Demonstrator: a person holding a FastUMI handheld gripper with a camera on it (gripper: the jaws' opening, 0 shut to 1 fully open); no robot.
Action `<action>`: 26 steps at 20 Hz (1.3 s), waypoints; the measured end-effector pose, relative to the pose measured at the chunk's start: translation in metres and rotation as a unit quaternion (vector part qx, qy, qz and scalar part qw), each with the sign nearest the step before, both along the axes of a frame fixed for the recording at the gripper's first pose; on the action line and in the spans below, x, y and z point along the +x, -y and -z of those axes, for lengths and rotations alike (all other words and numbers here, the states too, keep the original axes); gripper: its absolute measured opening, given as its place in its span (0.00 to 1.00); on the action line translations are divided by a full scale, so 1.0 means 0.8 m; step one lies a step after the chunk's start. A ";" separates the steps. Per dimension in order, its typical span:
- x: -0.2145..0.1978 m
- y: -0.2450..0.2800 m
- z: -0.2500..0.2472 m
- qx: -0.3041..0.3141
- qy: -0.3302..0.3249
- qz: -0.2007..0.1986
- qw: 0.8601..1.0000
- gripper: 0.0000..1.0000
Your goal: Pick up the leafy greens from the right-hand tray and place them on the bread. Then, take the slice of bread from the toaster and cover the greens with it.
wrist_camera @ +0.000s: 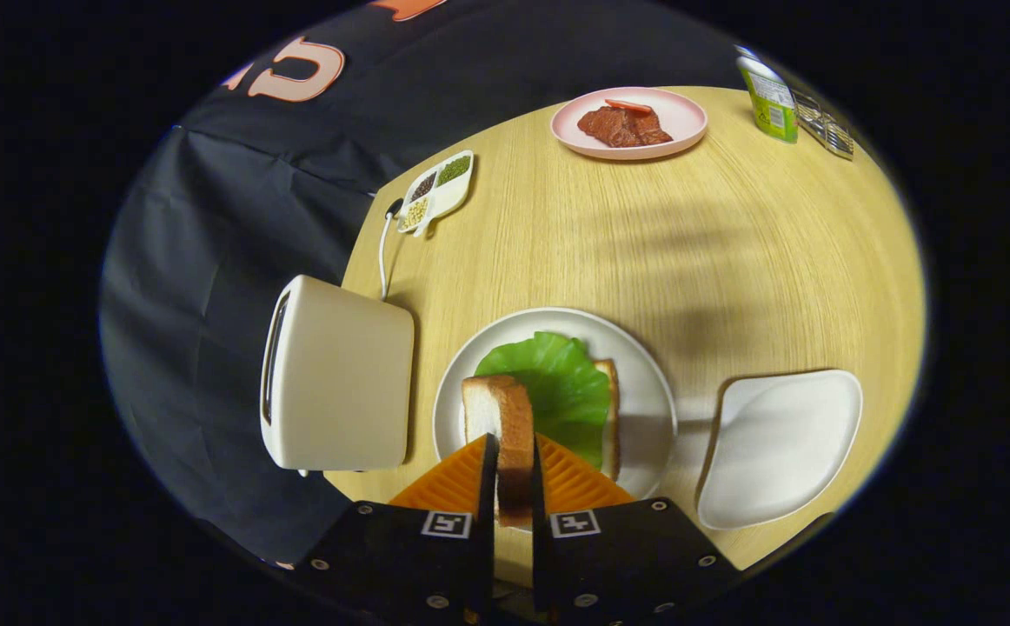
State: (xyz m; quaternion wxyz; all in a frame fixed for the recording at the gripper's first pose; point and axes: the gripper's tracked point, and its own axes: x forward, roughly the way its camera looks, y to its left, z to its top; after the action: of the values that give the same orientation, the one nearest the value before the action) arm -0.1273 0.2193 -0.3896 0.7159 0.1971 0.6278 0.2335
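The hand-held gripper (pixel 514 474) pinched the bread slice (pixel 505 430) edgewise at lower centre, positioned above the greens (pixel 557 382) for covering.

A round, pale wood-grain table (pixel 731 252) stands against a creased black cloth wall (pixel 209 261), with soft shadows across it.

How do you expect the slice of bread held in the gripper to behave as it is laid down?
The bread slice, clamped on edge between the fingers, stands straight, so it seems fairly stiff. Probably light and crushable. It could slide on the smooth lettuce leaf.
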 end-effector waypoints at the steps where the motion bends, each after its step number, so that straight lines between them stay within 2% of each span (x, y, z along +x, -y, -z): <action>1: 0.006 0.007 0.007 -0.019 0.017 0.001 1.000 0.28; 2: 0.008 0.010 0.007 -0.035 0.033 0.002 0.999 0.33; 3: 0.012 0.018 0.006 -0.045 0.045 0.005 0.998 0.46; 5: 0.024 0.024 -0.007 -0.043 0.074 0.016 0.996 0.62; 8: 0.059 0.045 -0.047 -0.053 0.161 0.037 0.985 0.74; 9: 0.082 0.056 -0.068 -0.065 0.215 0.050 0.973 0.81; 11: 0.120 0.078 -0.124 -0.087 0.307 0.072 0.945 0.87; 14: 0.156 0.105 -0.211 -0.101 0.395 0.104 0.907 0.91; 19: 0.194 0.152 -0.343 -0.105 0.503 0.161 0.843 0.93; 21: 0.200 0.171 -0.388 -0.111 0.536 0.173 0.819 0.94; 26: 0.201 0.200 -0.467 -0.119 0.591 0.214 0.768 0.96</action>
State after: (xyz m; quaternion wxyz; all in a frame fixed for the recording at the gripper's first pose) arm 0.0337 0.0590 -0.0159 0.9947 0.0630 0.0443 0.0681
